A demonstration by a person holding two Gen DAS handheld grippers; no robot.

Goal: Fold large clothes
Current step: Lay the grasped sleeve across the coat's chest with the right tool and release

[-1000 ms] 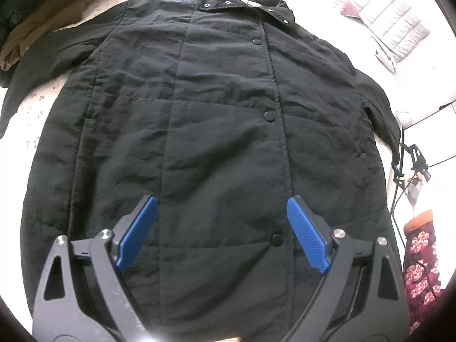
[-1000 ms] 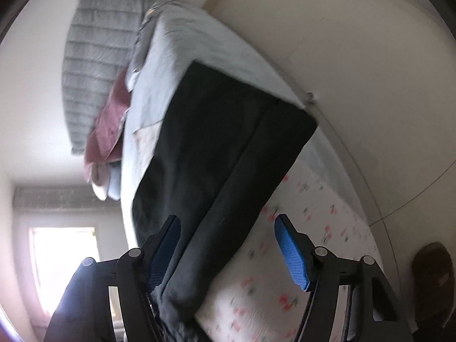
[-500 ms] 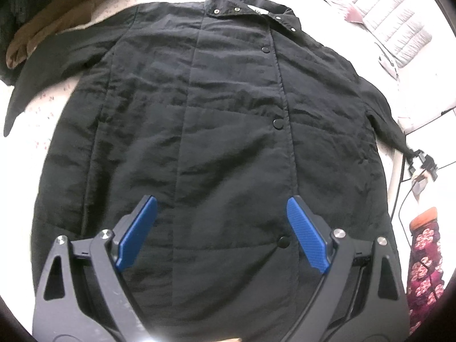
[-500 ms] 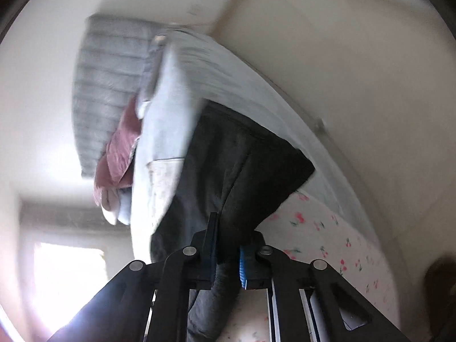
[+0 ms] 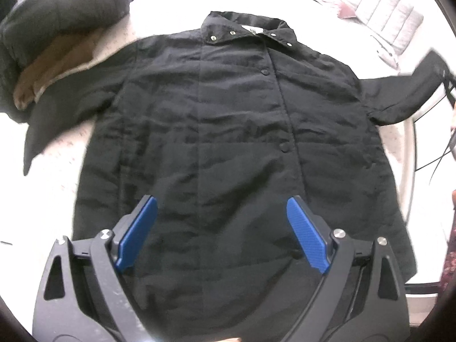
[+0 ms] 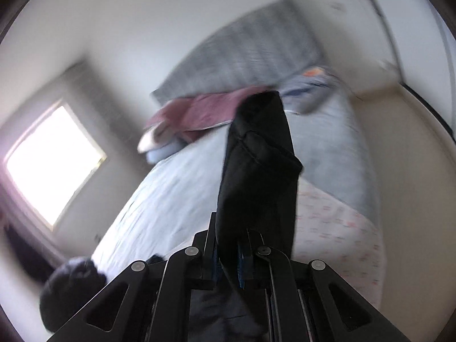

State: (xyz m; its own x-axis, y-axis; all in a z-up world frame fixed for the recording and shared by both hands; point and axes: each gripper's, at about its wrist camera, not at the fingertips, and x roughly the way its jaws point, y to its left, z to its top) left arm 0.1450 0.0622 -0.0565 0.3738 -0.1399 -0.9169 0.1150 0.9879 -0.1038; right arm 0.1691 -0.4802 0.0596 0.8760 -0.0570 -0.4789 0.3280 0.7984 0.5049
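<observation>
Left wrist view: the black coat (image 5: 228,142) lies front-up and spread flat on the bed (image 5: 176,14), collar away from the camera. The left tongs (image 5: 222,228) hang released above its hem, blue pads wide apart with nothing between them, as a second ago. The coat's right-hand sleeve (image 5: 404,97), which earlier drooped over the bed's edge, now stretches out sideways and lifted.

Right wrist view: the right tongs (image 6: 230,262), open around the sleeve a second ago, are now clenched on the sleeve's cuff end (image 6: 256,171), which stands up before the blurred bed (image 6: 176,188).
</observation>
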